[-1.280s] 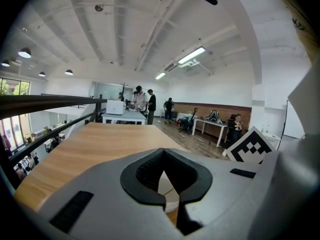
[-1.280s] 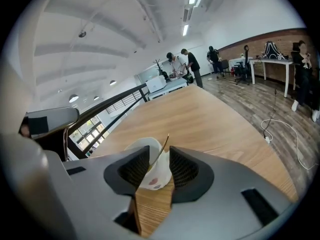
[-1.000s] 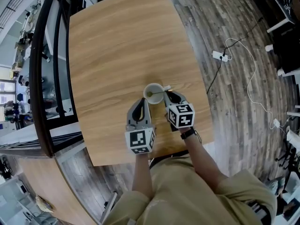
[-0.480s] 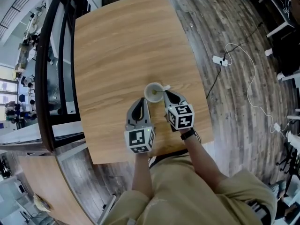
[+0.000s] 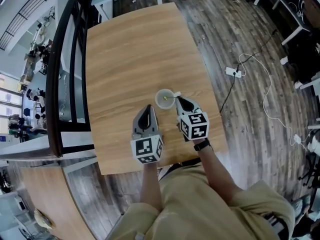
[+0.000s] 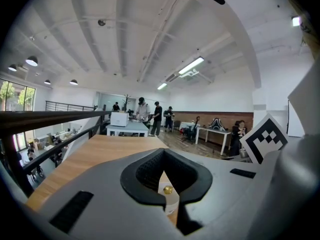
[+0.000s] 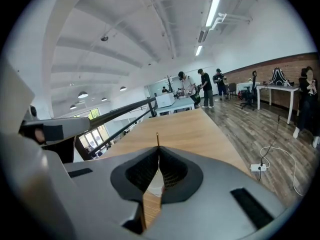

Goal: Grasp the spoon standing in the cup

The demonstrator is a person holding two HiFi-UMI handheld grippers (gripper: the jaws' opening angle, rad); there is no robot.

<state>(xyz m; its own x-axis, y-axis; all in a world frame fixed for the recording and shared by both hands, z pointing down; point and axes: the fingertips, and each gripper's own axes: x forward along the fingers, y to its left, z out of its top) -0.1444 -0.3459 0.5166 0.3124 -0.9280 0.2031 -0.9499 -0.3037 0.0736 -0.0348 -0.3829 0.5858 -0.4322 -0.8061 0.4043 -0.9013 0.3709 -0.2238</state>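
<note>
Looking down on a pale wooden table and spotting, toward its 6 o'clock edge, the small round white cup. Picking out the right gripper at the cup's 3 o'clock, right beside the rim. Pinched fully shut on the thin gold-coloured metal spoon, with just a sliver of handle poking up past the closed tips at 12 o'clock in the right gripper view. Cannot follow the spoon's lower end behind the pads.

Over to the cup's 8 o'clock now, finding the left gripper, near but apart from it. Closed too, tip to tip, gripping nothing. Catching, through the hollow behind those tips, the cup's white wall and a small gold bead above it.

Beyond the table's 12 o'clock end, seeing several people standing by a white desk.
</note>
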